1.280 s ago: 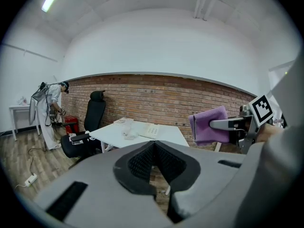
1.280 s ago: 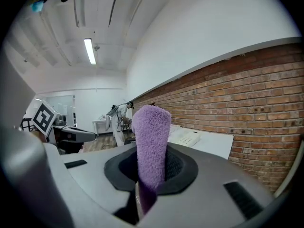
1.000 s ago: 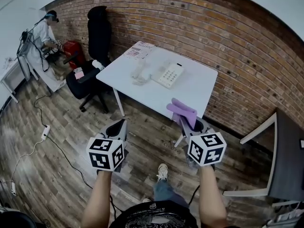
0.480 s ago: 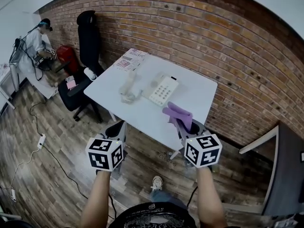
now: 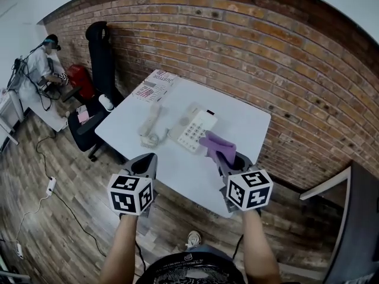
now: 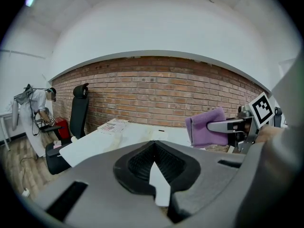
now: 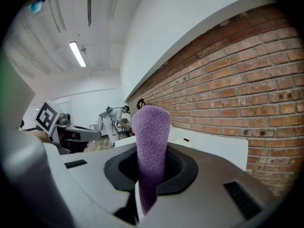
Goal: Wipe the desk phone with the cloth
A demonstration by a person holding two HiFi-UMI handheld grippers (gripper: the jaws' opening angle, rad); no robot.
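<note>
A white table (image 5: 177, 173) stands by a brick wall (image 5: 266, 58), with papers (image 5: 153, 83) at its far left corner and a black chair (image 5: 95, 52) past its left edge. The desk phone (image 5: 193, 129) sits mid-table, its long side running near edge to far edge, a bit slanted. Its handset (image 5: 150, 120) lies just left of it, pointing the same way. The right gripper (image 5: 227, 160) pinches the purple cloth (image 5: 217, 145) near the phone. The left gripper (image 5: 146, 158) is closed on nothing.
</note>
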